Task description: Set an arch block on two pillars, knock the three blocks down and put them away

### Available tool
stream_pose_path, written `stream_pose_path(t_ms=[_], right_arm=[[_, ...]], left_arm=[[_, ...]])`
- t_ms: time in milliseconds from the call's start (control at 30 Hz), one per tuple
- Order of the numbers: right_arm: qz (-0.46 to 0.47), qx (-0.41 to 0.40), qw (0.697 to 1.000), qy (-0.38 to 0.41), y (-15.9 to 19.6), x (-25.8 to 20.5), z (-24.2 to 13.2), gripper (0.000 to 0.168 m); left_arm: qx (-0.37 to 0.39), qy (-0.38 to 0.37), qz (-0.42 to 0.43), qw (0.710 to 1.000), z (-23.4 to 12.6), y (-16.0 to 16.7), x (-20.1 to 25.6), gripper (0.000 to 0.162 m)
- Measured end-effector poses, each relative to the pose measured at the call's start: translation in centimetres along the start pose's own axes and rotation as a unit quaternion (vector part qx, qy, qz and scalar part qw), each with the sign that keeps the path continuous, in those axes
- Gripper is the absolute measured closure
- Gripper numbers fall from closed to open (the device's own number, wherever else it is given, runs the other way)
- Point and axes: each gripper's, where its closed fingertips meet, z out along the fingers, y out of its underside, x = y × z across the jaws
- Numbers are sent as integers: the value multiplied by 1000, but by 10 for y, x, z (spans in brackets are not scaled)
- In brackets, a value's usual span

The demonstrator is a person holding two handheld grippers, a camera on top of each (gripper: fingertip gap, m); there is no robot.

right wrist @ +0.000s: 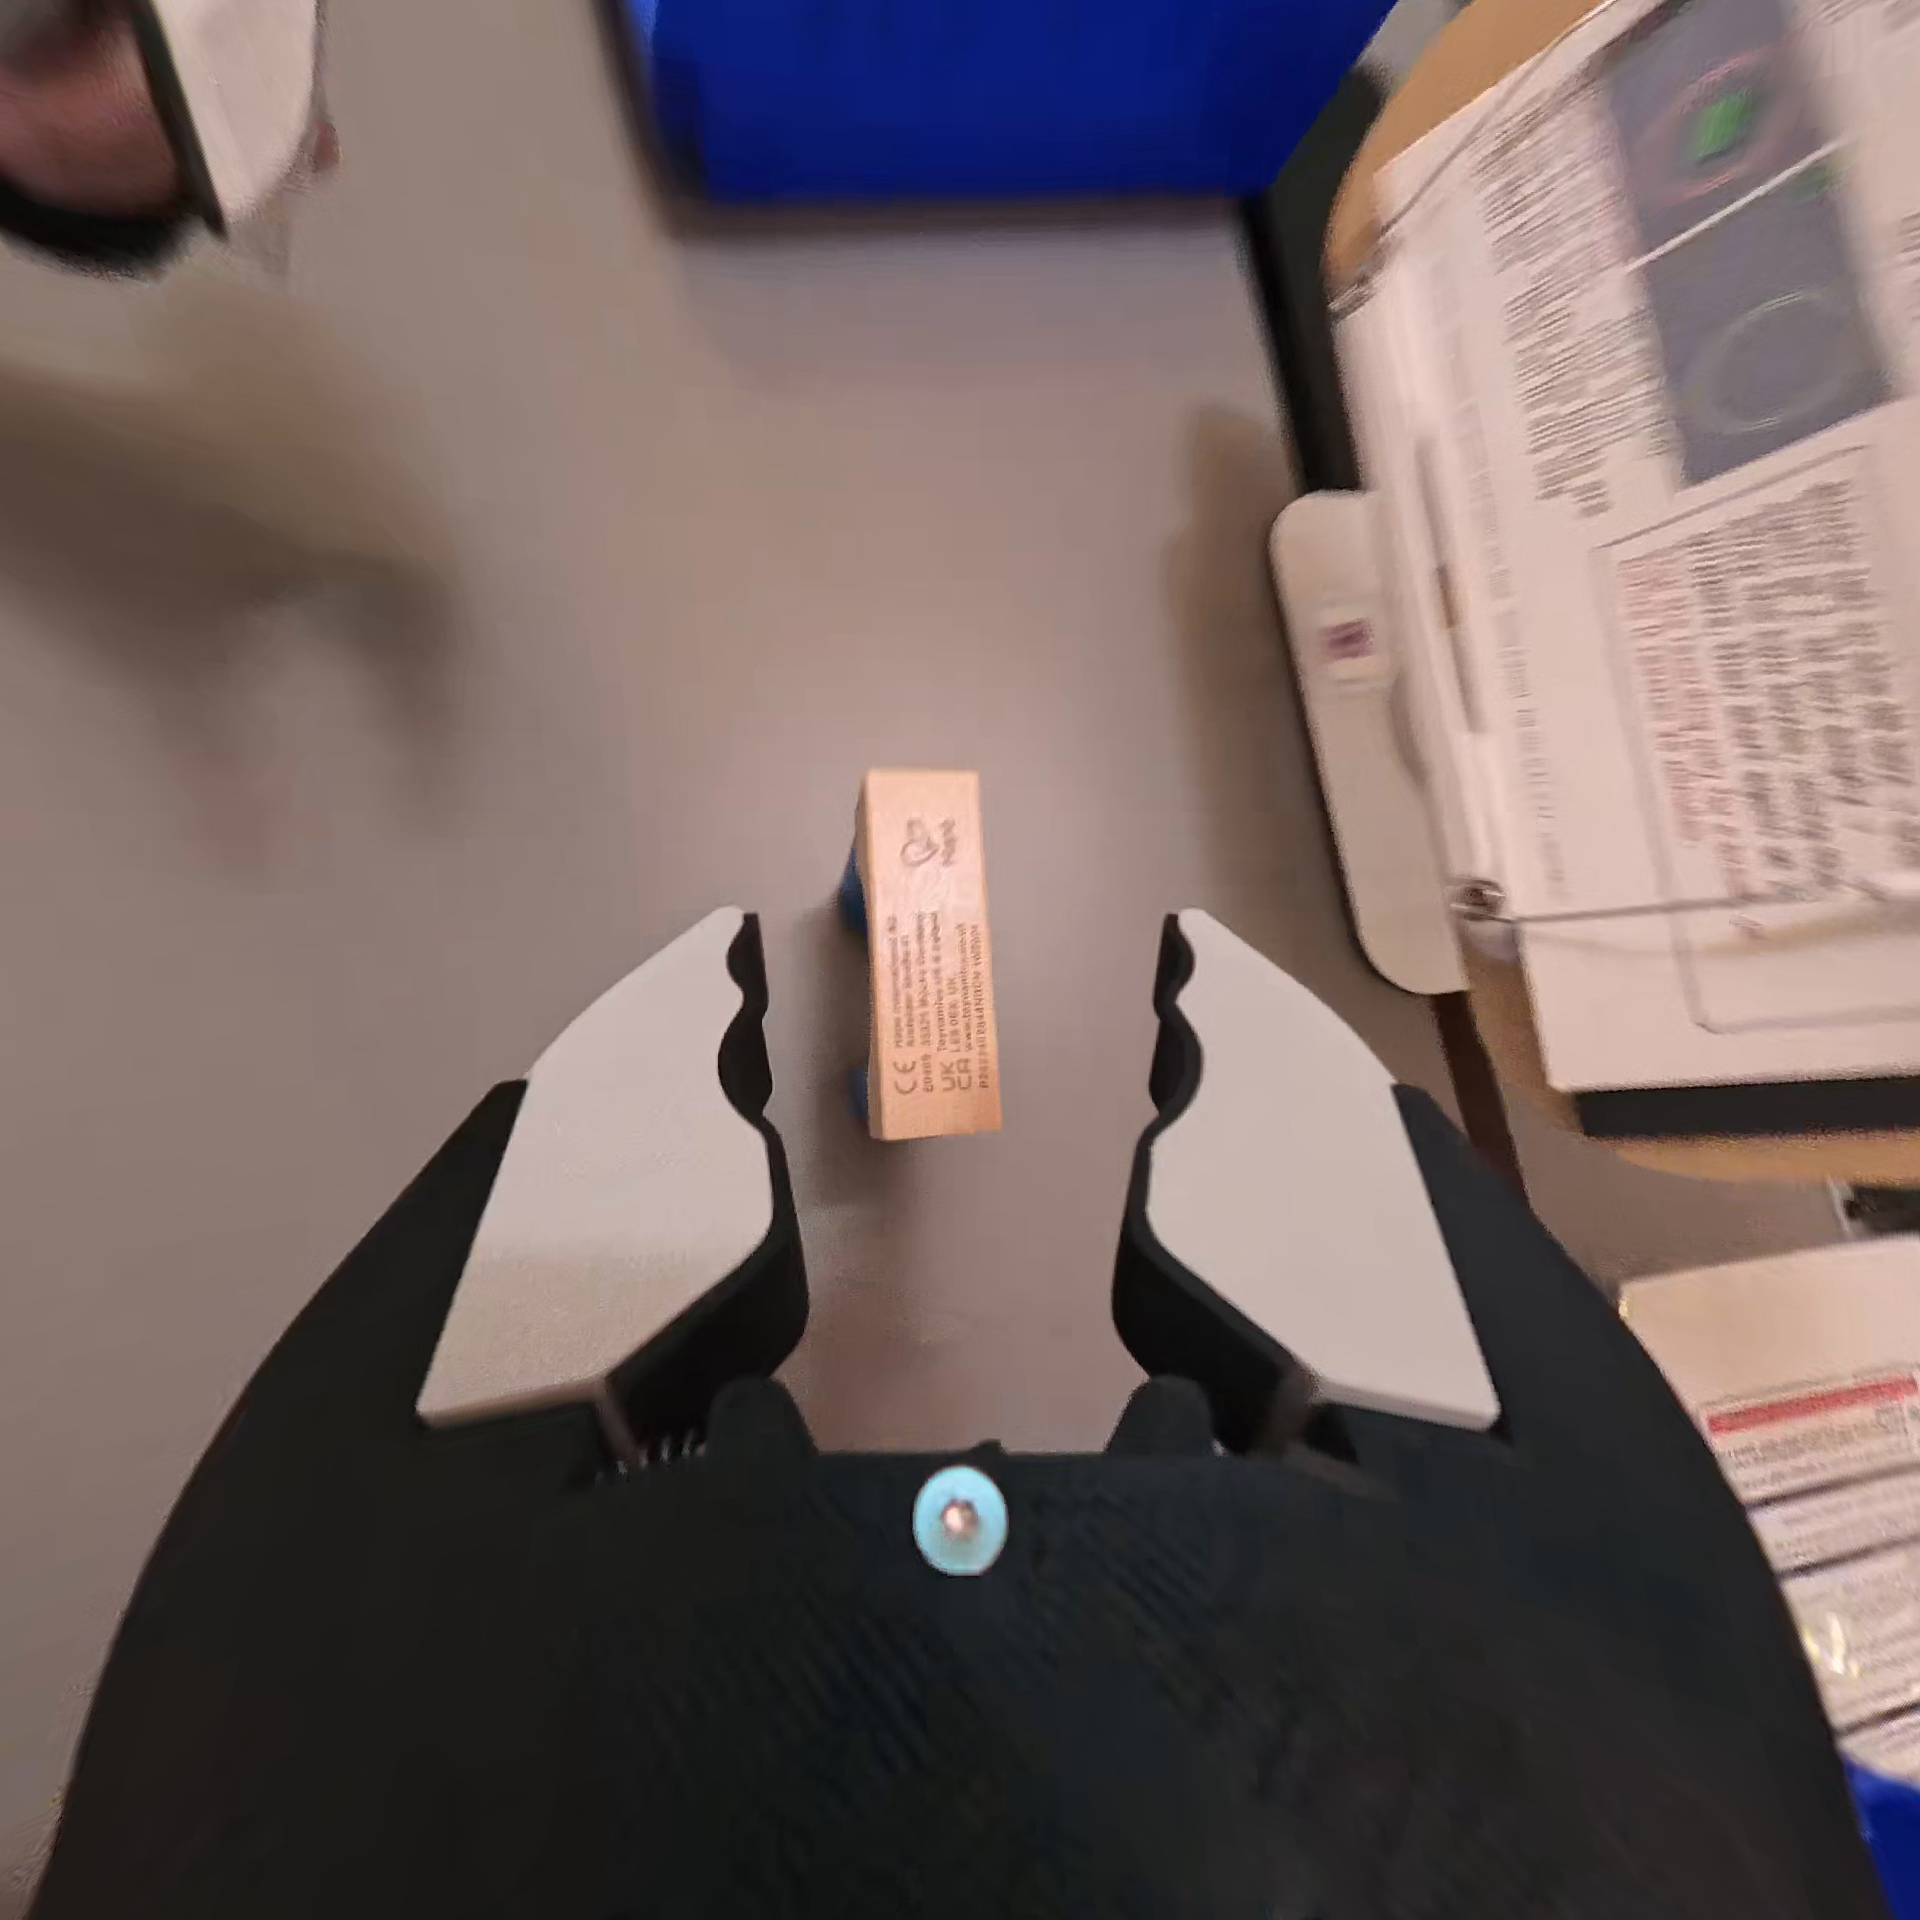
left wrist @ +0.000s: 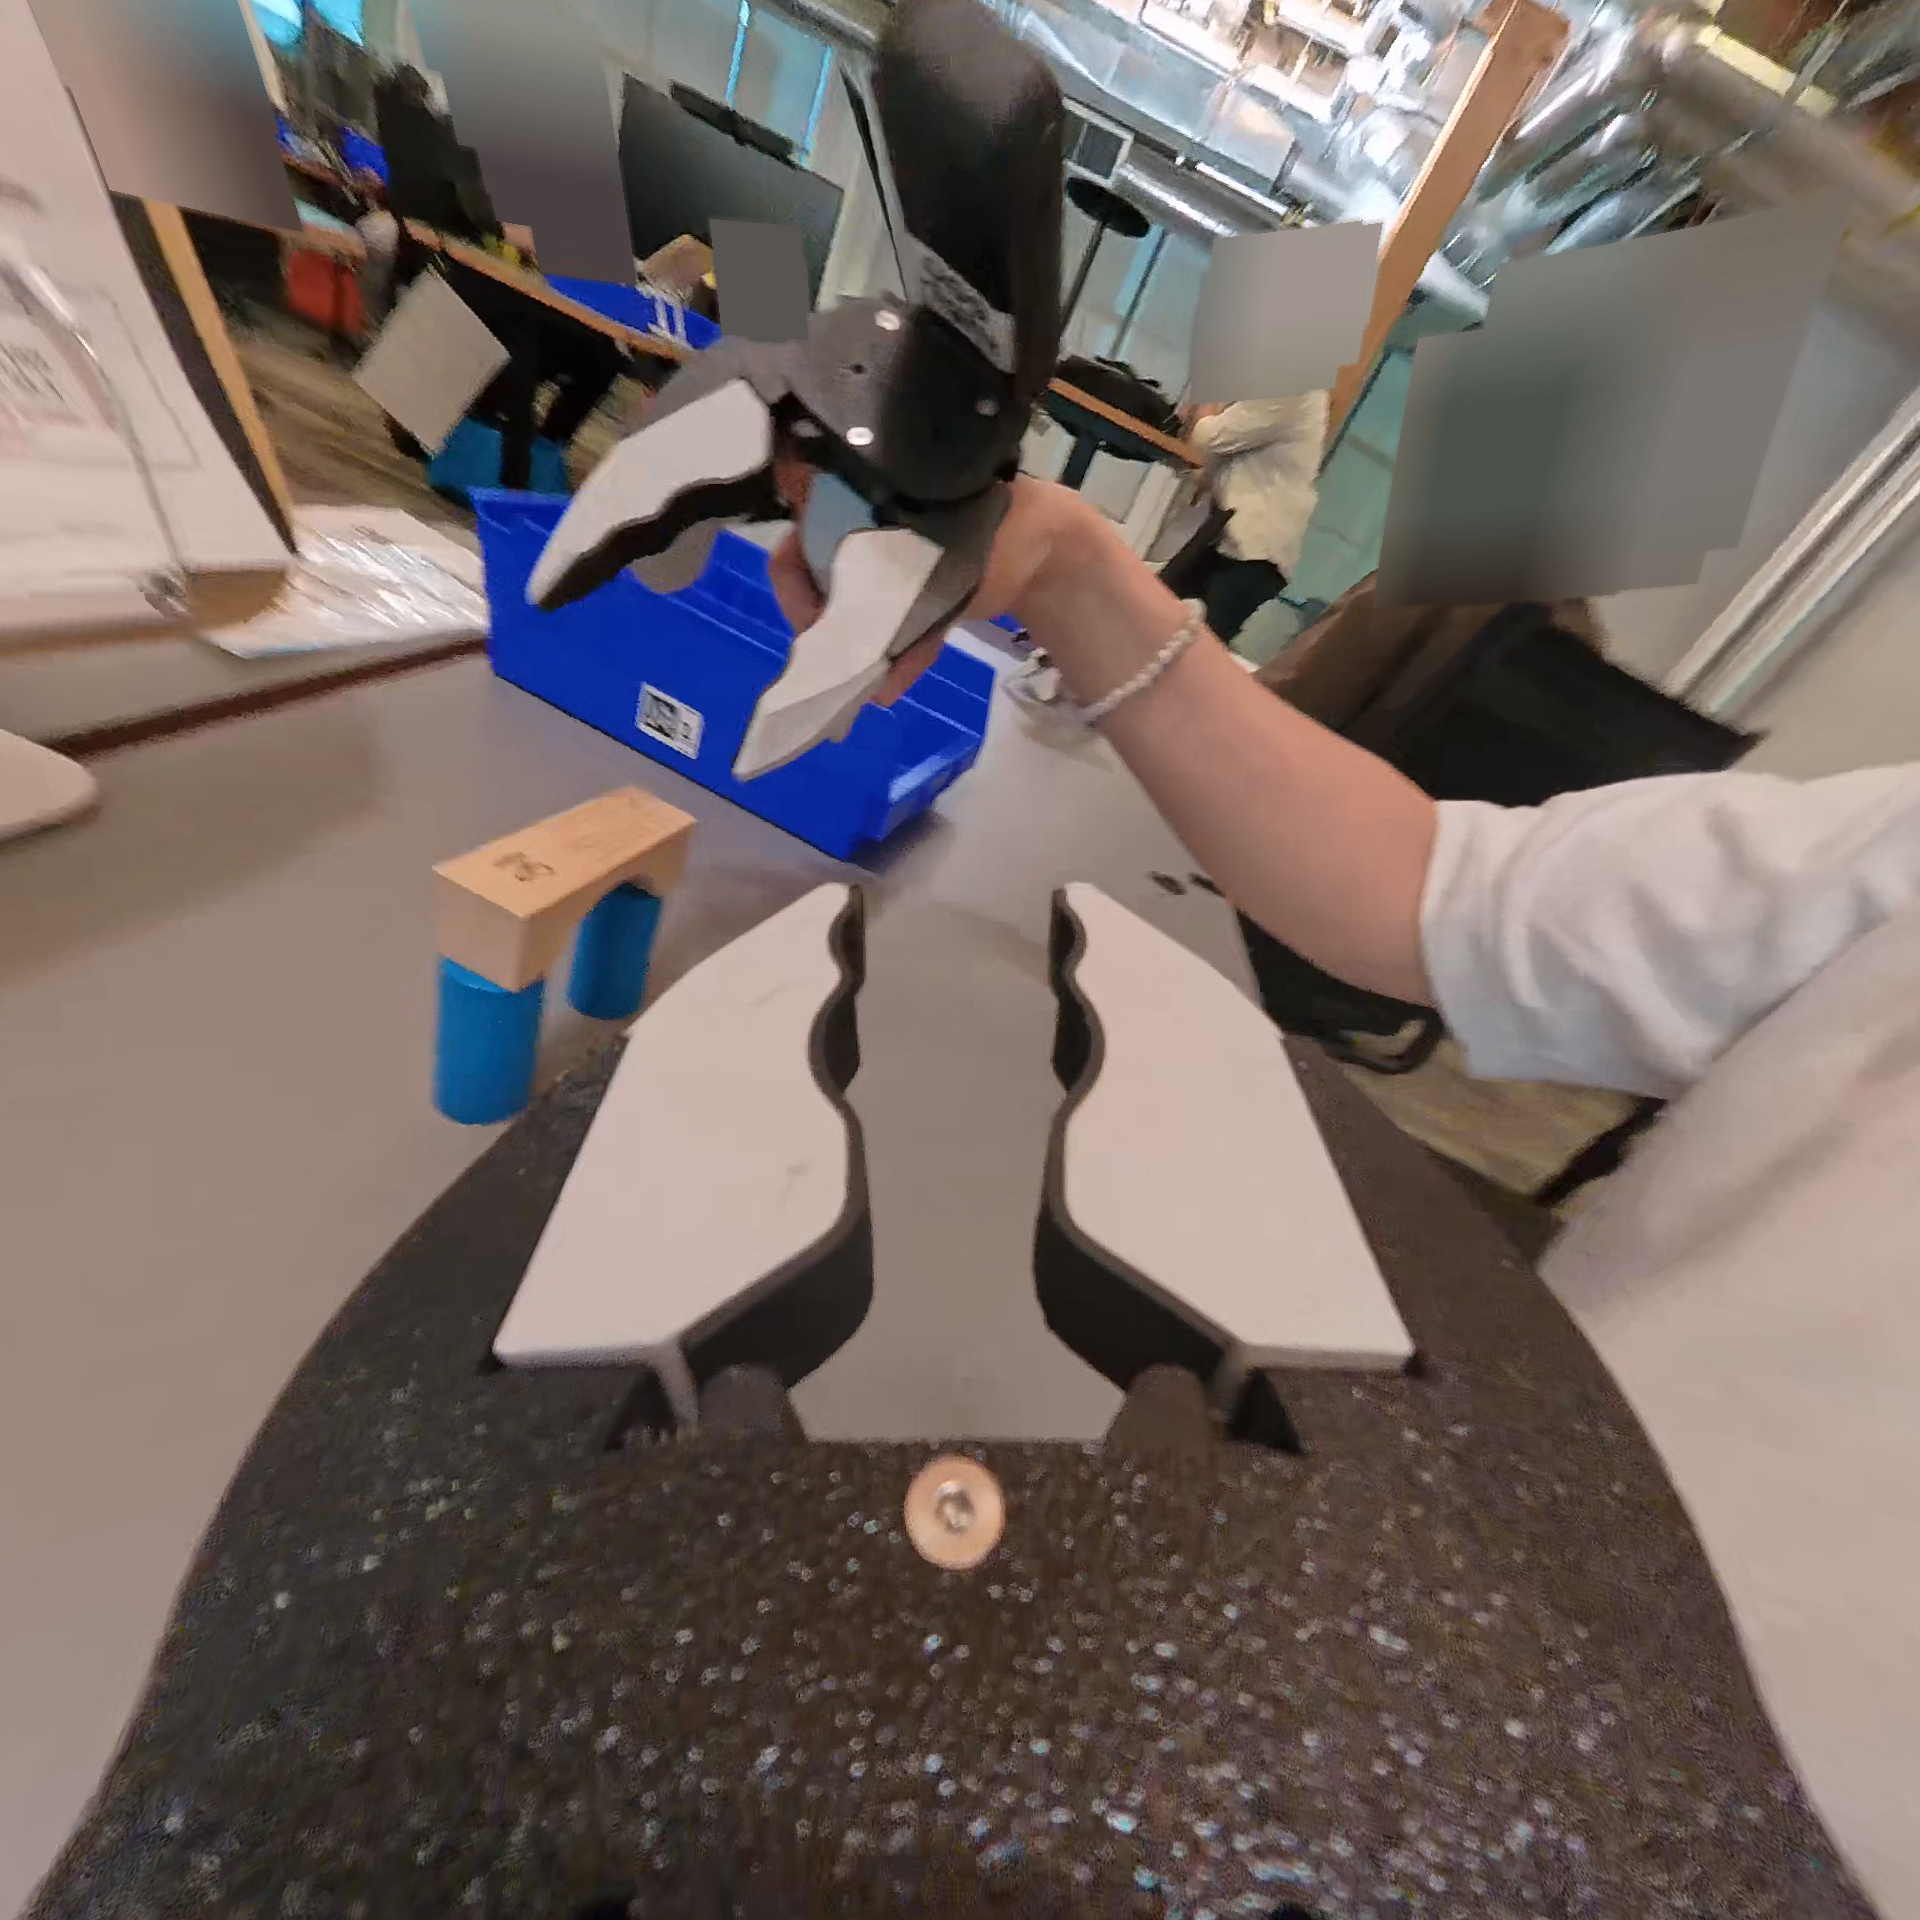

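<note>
A wooden block lies across two upright blue cylinders like a small bridge on the grey table. My left gripper is open and empty, low over the table just right of the bridge. A hand holds my right gripper in the air above and beyond the bridge, open and empty. In the right wrist view the right gripper looks down on the block, which lies between its open fingers but well below them. The cylinders peek out at the block's left edge.
A blue bin stands beyond the bridge. A board with papers stands at the left. In the right wrist view the papers and a white device lie right of the block. A blue container is at the top. From my right tips it is roughly 5 centimeters to the block; from my left, 15 centimeters. Seen from the left wrist view as well.
</note>
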Motion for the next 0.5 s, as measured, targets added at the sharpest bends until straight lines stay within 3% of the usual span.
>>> stream_pose_path(t_ms=[33,133,200,233,333,433,500], right_arm=[[19,27,999,29,-5,4,-11,96],[81,84,987,108,-3,8,-42,95],[128,116,971,164,7,8,-61,97],[157,128,960,192,16,9,-68,98],[267,144,918,255,52,6,-82,101],[319,152,893,280,79,-4,-80,102],[341,134,876,314,100,-6,-78,102]], left_arm=[[5,-14,31,999,-2,-2,-1,134],[5,-73,114,991,-6,-3,-9,142],[7,-117,146,982,-6,0,-18,128],[13,-130,157,979,-6,3,-21,129],[-5,-137,140,981,-1,20,-29,124],[-12,-147,132,980,2,30,-36,134],[-7,-183,135,974,-2,29,-44,123]])
